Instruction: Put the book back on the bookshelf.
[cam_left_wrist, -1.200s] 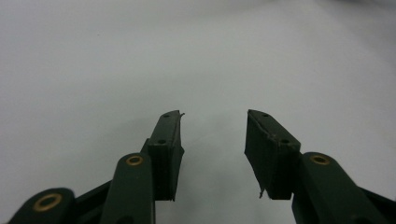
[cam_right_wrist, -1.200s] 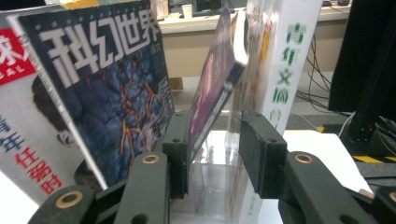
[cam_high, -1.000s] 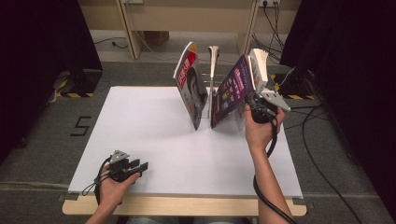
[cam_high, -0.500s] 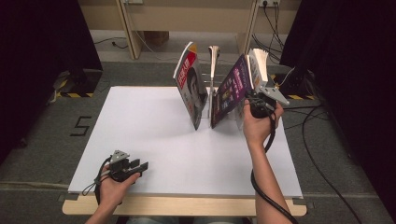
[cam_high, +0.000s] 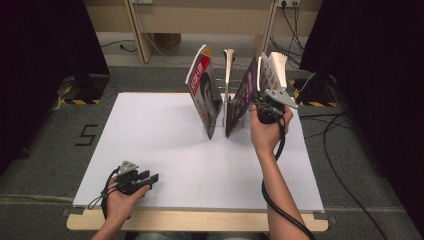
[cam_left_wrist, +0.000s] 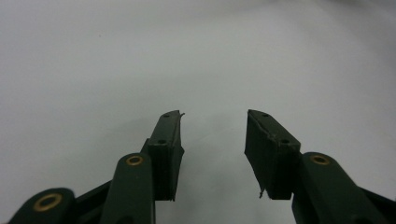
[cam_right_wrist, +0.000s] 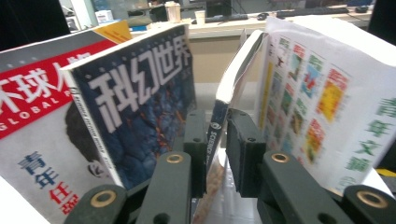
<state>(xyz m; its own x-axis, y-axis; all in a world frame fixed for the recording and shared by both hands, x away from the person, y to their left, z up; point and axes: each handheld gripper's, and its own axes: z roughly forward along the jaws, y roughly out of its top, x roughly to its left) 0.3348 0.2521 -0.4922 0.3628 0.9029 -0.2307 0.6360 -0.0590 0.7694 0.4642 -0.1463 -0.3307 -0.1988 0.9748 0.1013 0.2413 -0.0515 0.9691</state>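
Several magazines stand on edge at the back of the white board. A red-covered magazine leans on the left, and a thin one stands in the middle. Then come a blue magazine and a white one with colourful pages. Between those last two stands a blue-spined magazine. My right gripper has its jaws closed narrowly on the spine. My left gripper rests open on the board's front left, with nothing between its jaws.
Past the board's far edge are wooden table legs and cables on the grey floor. Dark curtains hang on both sides. The right gripper's cable trails along the forearm.
The right gripper has shifted slightly left, closer in among the magazines. The left gripper has not moved.
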